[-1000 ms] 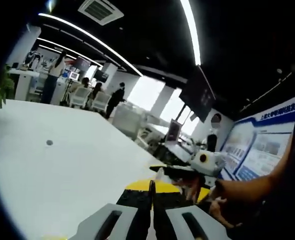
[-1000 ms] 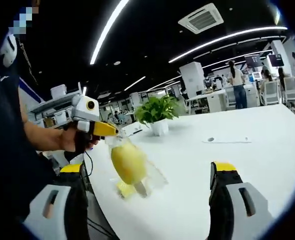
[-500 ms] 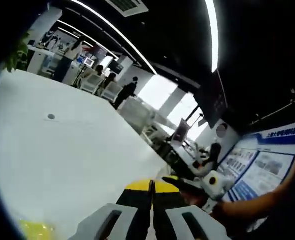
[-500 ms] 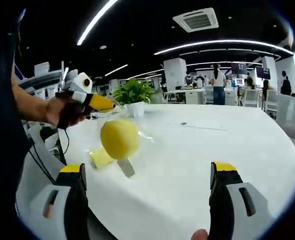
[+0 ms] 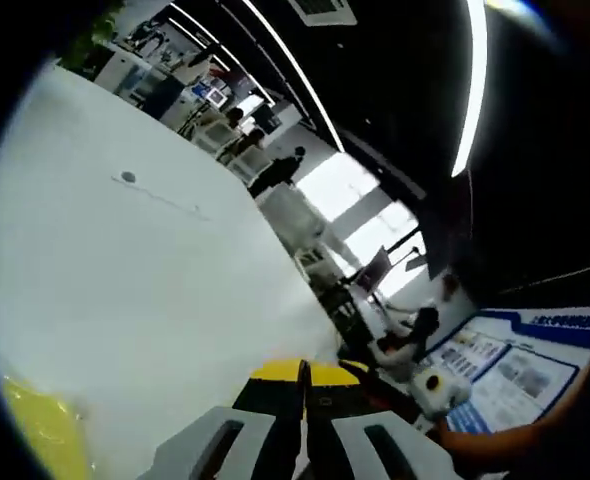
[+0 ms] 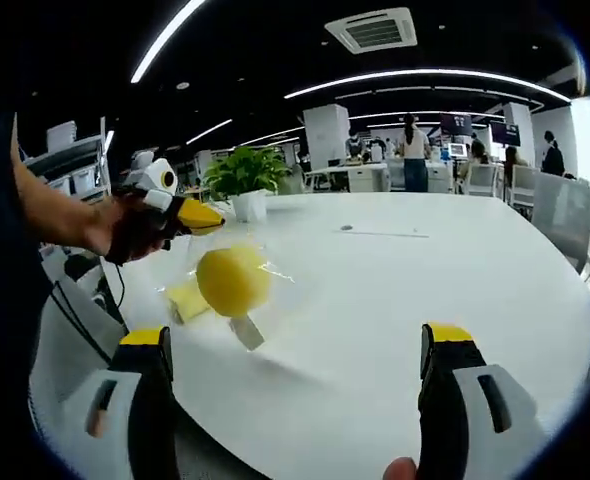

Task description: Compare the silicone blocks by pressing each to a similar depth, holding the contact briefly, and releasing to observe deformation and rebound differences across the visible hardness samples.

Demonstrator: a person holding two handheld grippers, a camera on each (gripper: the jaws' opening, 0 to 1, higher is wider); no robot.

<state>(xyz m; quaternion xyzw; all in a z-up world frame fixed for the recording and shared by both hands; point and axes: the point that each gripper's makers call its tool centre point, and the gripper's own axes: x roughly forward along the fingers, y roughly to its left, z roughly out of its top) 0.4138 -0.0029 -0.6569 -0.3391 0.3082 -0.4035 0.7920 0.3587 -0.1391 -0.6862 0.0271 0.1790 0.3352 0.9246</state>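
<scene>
Yellow block (image 6: 232,281) in clear bag (image 6: 265,272) hangs above white table (image 6: 405,290), pinched by left gripper (image 6: 218,217), jaws together on the bag; right gripper (image 6: 300,350) jaws wide apart.

An open-plan office was shown. A black ceiling was crossed by long strip lights (image 6: 430,75) and fitted with a square air-conditioning vent (image 6: 373,28). A large white worktop (image 6: 415,300) was seen in front, with a potted plant (image 6: 243,182) set at its far edge. Beyond it, desks with monitors (image 6: 455,124) and office chairs (image 6: 480,180) were visible, and several people (image 6: 411,152) were standing there. In the left gripper view, bright windows (image 5: 360,205) and blue poster boards (image 5: 500,365) were seen along a wall.
</scene>
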